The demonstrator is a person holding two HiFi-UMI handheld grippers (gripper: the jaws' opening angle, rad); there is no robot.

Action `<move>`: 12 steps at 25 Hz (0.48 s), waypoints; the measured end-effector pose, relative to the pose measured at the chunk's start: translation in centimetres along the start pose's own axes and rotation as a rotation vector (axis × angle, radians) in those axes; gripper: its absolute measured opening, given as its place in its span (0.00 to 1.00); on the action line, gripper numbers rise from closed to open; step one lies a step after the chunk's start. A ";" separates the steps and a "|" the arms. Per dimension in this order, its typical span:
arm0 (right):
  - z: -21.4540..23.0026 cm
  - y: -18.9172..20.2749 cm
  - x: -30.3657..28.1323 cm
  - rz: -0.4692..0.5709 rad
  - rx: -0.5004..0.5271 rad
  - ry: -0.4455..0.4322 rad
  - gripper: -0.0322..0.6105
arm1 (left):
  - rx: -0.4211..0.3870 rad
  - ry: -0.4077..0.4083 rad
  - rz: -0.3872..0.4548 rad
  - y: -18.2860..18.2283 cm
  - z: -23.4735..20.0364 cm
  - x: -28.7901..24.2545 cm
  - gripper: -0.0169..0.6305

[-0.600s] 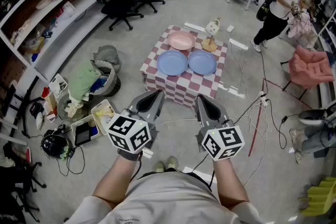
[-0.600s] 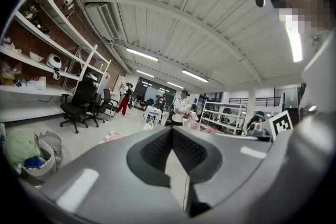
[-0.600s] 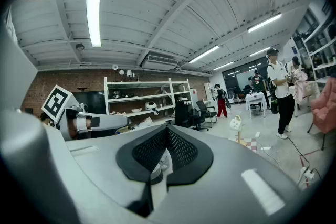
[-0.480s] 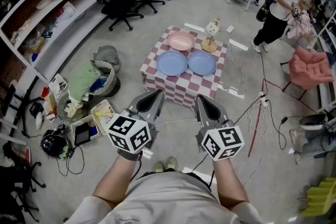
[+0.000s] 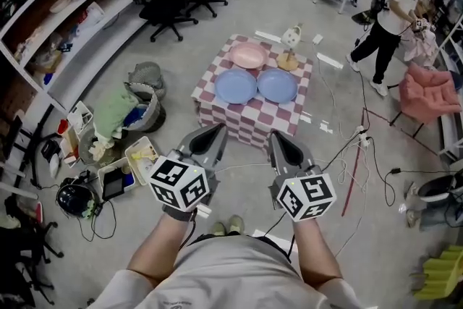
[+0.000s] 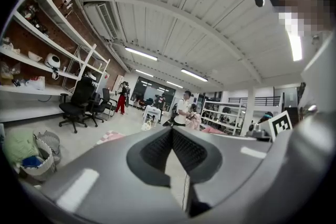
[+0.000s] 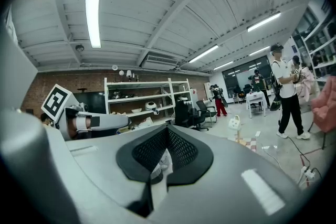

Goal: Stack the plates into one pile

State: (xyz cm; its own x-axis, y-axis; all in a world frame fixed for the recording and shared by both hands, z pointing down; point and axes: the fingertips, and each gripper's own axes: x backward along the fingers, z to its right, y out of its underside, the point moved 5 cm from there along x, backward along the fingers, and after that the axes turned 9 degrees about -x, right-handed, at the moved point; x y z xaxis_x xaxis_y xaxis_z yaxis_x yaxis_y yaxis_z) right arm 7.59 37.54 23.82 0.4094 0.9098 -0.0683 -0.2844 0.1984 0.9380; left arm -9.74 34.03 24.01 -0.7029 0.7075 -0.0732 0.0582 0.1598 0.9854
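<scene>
Three plates lie flat and face up on a small surface (image 5: 249, 119) covered with a red-and-white checked cloth, in the upper middle of the head view. Two of them are pale blue, round and shallow with a plain raised rim: the left blue plate (image 5: 236, 86) and the right blue plate (image 5: 277, 85) sit side by side, their rims so near that it is hard to tell whether they touch. The pink plate (image 5: 249, 55), of the same shape, lies just above the left blue one in the frame, at the far left corner of the cloth. None rests on another. To the right of the pink plate stands a small white ornament (image 5: 291, 37) on a round wooden base.

Both tools are held low in the frame, well apart from the surface and pointing towards it. The left tool (image 5: 214, 132) has its jaws brought together at the tips, with nothing between them. The right tool (image 5: 279, 140) is likewise closed and empty; only floor and shoes show through the slit below its tips.
</scene>
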 end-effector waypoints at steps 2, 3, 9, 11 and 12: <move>0.2 0.0 0.0 0.001 -0.010 -0.011 0.06 | -0.001 -0.002 0.001 0.0 0.1 -0.3 0.04; 0.4 0.0 0.0 0.002 -0.015 -0.020 0.06 | 0.000 -0.004 0.001 0.1 0.2 -0.4 0.04; 1.4 0.4 -0.2 0.018 -0.041 -0.045 0.07 | 0.000 -0.019 -0.007 0.8 0.1 -1.2 0.04; 1.9 0.4 -0.4 0.023 -0.046 -0.043 0.06 | -0.010 -0.025 -0.009 0.7 -0.1 -1.5 0.04; 2.1 0.4 -0.6 0.023 -0.046 -0.042 0.07 | -0.015 -0.028 -0.010 0.7 -0.2 -1.8 0.04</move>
State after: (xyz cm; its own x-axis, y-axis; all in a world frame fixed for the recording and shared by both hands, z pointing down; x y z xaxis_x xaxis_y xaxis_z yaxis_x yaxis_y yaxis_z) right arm 9.11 36.29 24.92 0.4380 0.8984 -0.0313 -0.3337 0.1948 0.9223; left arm -8.63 32.72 24.82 -0.6831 0.7251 -0.0873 0.0406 0.1571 0.9868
